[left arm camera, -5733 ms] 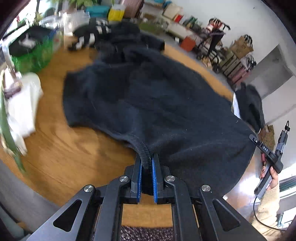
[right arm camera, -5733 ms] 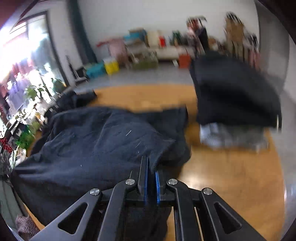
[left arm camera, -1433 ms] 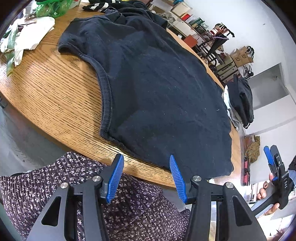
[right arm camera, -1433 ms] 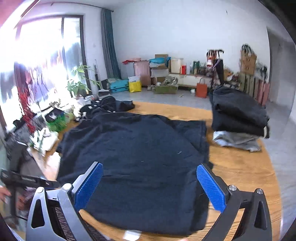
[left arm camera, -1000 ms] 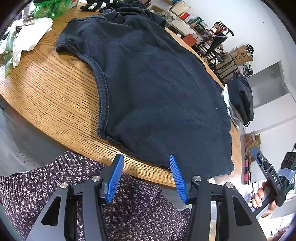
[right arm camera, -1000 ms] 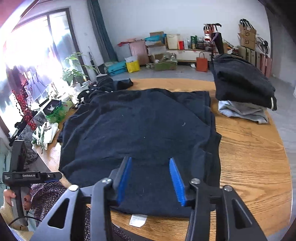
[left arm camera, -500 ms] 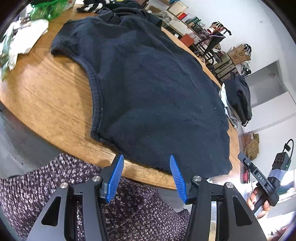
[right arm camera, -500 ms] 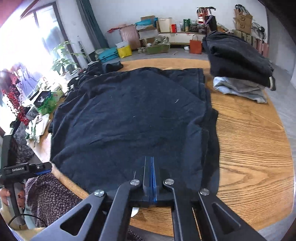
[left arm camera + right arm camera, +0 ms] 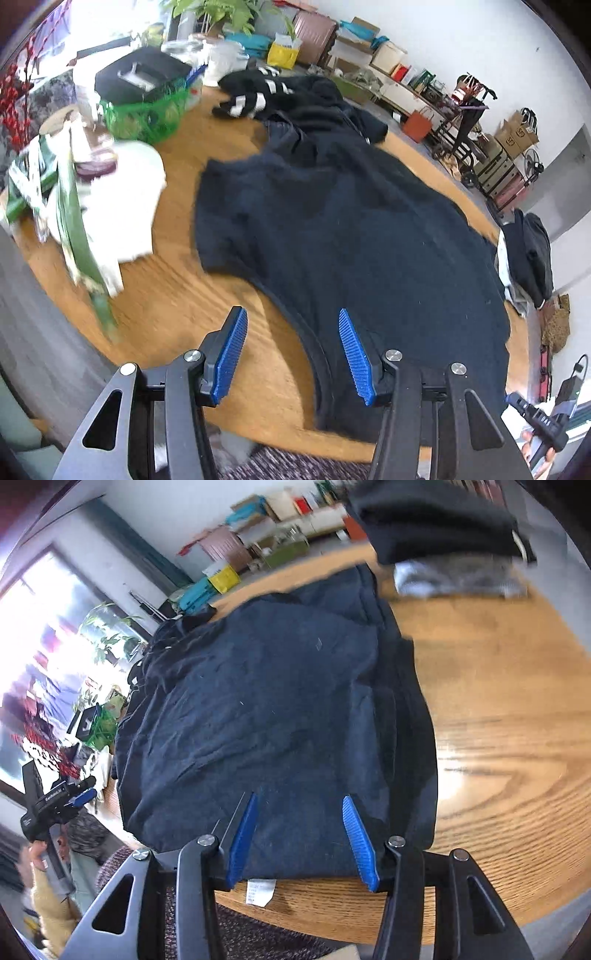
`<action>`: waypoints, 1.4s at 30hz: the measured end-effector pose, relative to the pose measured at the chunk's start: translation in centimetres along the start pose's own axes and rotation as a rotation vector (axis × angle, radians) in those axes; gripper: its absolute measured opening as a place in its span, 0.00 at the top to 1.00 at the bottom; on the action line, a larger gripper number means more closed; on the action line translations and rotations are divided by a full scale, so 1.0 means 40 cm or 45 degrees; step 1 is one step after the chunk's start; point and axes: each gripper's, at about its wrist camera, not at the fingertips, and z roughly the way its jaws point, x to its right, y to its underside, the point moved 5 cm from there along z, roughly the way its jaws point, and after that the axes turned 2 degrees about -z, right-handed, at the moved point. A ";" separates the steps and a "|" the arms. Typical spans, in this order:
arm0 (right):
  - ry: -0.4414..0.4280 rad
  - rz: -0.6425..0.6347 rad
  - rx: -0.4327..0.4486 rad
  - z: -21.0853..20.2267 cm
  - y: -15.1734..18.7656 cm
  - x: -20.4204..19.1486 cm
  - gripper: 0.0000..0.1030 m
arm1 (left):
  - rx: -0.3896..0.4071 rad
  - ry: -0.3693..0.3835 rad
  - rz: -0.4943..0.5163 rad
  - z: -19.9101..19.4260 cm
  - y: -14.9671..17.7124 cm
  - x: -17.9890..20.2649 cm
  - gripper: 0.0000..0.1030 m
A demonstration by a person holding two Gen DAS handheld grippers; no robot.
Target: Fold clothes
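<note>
The dark T-shirt (image 9: 369,236) lies spread face-flat across the round wooden table (image 9: 162,295), its hem at the near edge of the table and its collar end toward the far side, where it runs into a heap of other dark clothes (image 9: 314,99). A white care label (image 9: 260,890) hangs from the hem over the table edge in the right wrist view. The fabric reads as a soft, light knit: it drapes, holds shallow wrinkles, and is judged to sag and slide on the smooth wood if lifted from a single point. It is not fragile and offers no stiff part, so hold is best taken on the stitched edges, where two layers give the pads something to bite: the curved side hem and sleeve edge (image 9: 291,314) on the left, and the doubled-over right edge (image 9: 413,738) on the right. The left gripper (image 9: 291,350) has its blue pads spread apart, holds nothing, and hovers over the left hem with one pad above bare wood and the other above cloth. The right gripper (image 9: 303,838) is likewise spread and empty, above the hem near the label. A stack of folded clothes (image 9: 443,531) sits at the far right of the table; a green mesh basket (image 9: 147,110) and white bags (image 9: 122,199) sit at the far left, apart from the shirt
</note>
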 end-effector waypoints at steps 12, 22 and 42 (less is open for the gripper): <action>0.256 -0.113 0.083 -0.007 -0.005 0.020 0.51 | -0.084 0.051 0.044 0.075 0.024 0.058 0.48; 0.408 -0.197 -0.004 -0.025 0.049 0.099 0.98 | -0.138 0.072 0.076 0.076 0.088 0.093 0.48; 0.248 -0.429 -0.022 -0.018 0.136 0.016 0.80 | -0.203 0.090 0.106 0.080 0.159 0.129 0.48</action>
